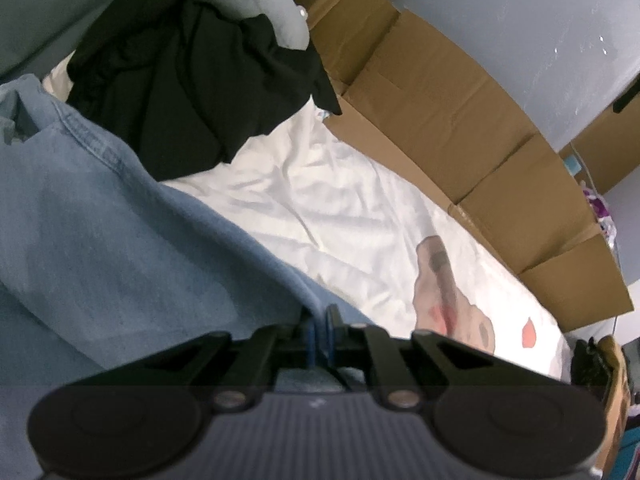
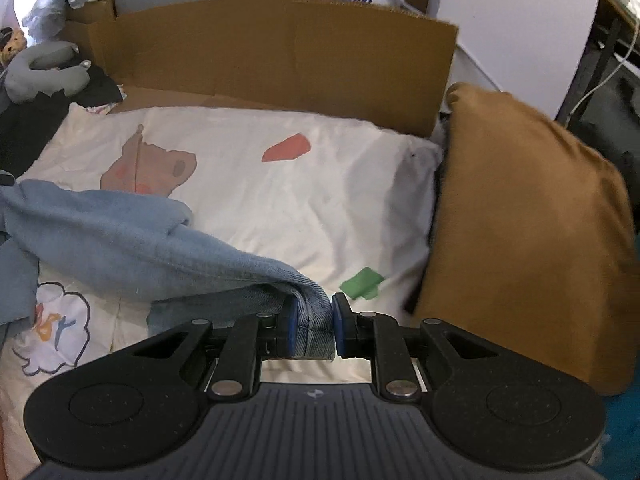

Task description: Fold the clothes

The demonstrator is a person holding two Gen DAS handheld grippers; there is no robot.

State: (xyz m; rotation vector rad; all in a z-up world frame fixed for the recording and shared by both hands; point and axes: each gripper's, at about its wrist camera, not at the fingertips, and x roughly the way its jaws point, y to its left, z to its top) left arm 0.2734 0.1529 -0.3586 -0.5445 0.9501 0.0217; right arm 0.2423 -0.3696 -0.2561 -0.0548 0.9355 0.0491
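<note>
Bedroom at home (printed bedsheet [image 2: 280,184], pillow [image 2: 520,220], cardboard boxes [image 1: 460,120]).

The right gripper [image 2: 313,320] pinches a blue denim garment [image 2: 120,236] by its hem – lifted off the printed sheet [image 2: 280,208] (brown cushion [image 2: 520,232] beside).

Cardboard [image 2: 280,52] behind printed sheet [image 2: 320,200]; brown cushion [image 2: 528,220] at right.
</note>
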